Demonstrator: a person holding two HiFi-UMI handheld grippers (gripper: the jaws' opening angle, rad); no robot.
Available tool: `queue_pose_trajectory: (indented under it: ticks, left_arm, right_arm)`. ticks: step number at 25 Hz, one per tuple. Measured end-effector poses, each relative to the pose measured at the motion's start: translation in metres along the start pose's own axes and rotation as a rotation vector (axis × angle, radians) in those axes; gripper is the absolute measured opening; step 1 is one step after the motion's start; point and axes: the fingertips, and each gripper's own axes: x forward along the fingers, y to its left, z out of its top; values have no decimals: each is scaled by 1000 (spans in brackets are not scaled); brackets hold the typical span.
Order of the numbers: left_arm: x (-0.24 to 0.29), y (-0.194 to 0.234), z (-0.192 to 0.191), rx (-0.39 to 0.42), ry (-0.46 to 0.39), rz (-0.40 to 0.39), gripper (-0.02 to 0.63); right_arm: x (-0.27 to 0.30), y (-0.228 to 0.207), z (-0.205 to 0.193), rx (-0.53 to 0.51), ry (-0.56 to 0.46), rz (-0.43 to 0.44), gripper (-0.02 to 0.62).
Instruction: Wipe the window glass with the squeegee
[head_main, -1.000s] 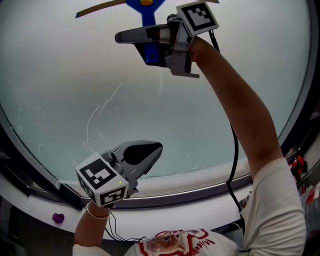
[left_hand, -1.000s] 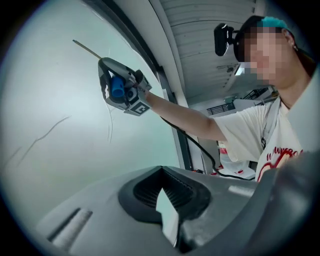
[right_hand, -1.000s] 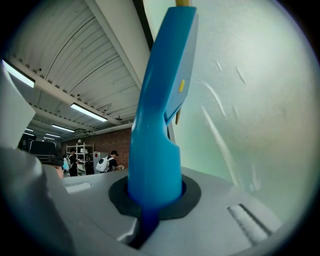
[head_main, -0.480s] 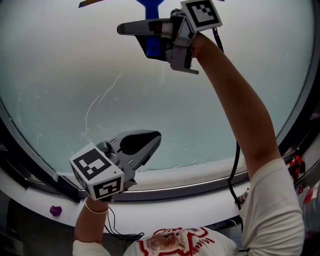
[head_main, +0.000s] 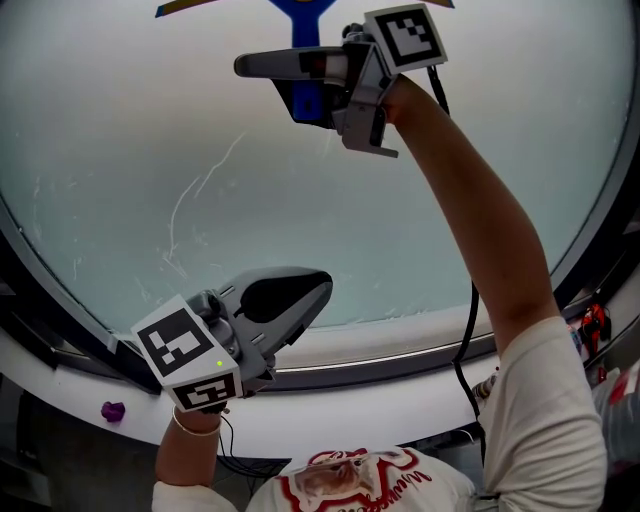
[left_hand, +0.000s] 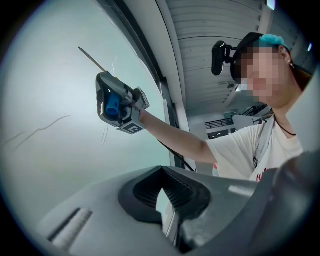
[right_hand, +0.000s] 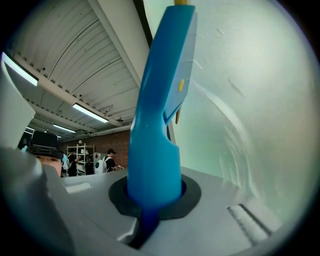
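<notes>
The squeegee has a blue handle (head_main: 300, 22) and a thin blade (head_main: 200, 8) lying against the frosted window glass (head_main: 130, 150) at the top of the head view. My right gripper (head_main: 300, 75) is raised high and shut on that handle, which fills the right gripper view (right_hand: 160, 115) between the jaws (right_hand: 152, 200). The left gripper view shows the same gripper (left_hand: 120, 105) and the blade (left_hand: 92, 59) on the glass. My left gripper (head_main: 300, 292) is held low by the bottom of the pane, shut with nothing in it (left_hand: 161, 187).
Thin white streaks (head_main: 200, 195) run across the glass. A dark window frame (head_main: 400, 362) and a white sill (head_main: 380, 400) curve along the bottom. A small purple object (head_main: 112, 410) lies at lower left. A black cable (head_main: 470, 330) hangs beside the right arm.
The right gripper and the squeegee have moved slightly up the glass. The left gripper has shifted a little down and to the right, still shut.
</notes>
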Motion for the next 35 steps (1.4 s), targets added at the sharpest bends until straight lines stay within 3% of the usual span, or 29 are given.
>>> queue_pose_trajectory:
  ticks: [8, 15, 35]
  left_arm:
    - [-3, 14, -46, -118, 22, 9, 1]
    - [5, 33, -40, -118, 52, 51, 1]
    - [4, 34, -35, -122, 39, 61, 1]
  right_arm:
    - [-2, -7, -30, -4, 18, -11, 26]
    - [-1, -7, -37, 10, 18, -2, 26]
    - [-1, -11, -65, 8, 15, 2, 28]
